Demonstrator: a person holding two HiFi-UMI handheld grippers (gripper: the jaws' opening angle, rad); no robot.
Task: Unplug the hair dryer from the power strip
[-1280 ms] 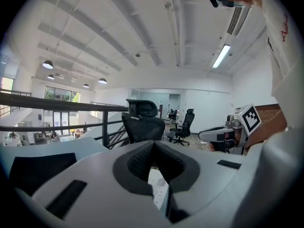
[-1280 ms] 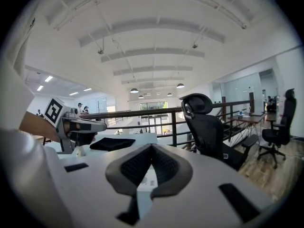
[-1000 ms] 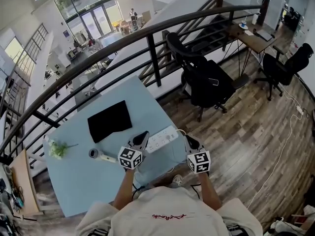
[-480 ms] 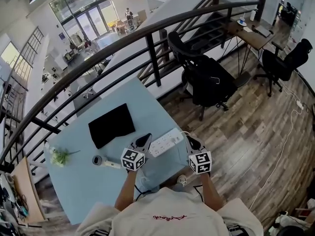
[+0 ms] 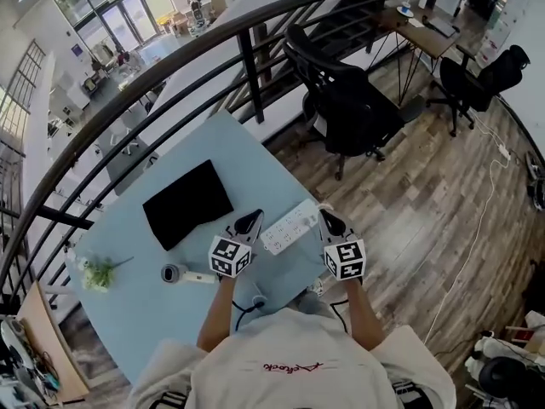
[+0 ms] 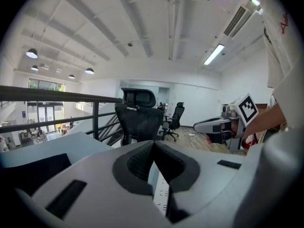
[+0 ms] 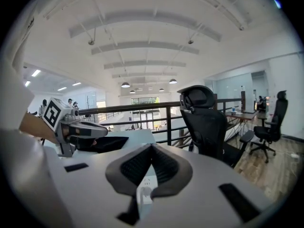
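A white power strip (image 5: 289, 226) lies on the light blue table (image 5: 136, 313), near its right front edge. The hair dryer (image 5: 176, 273), grey nozzle and white handle, lies to the left of my left arm. My left gripper (image 5: 252, 218) is shut and empty, just left of the strip. My right gripper (image 5: 324, 216) is shut and empty at the strip's right end. In the left gripper view the left gripper (image 6: 154, 144) has the strip (image 6: 161, 194) showing below its tips. Under the right gripper (image 7: 152, 146), the right gripper view shows the strip (image 7: 145, 189). No plug in the strip is visible.
A black mat (image 5: 187, 203) lies behind the strip, and a small green plant (image 5: 98, 273) stands at the table's left. A dark cable (image 5: 255, 301) hangs by the table's front edge. A black railing (image 5: 247, 66) and an office chair (image 5: 349, 109) stand beyond the table.
Both grippers have moved a little forward over the table, the left one also sinking, and remain on either side of the strip. Their jaws stay shut. The head view has shifted.
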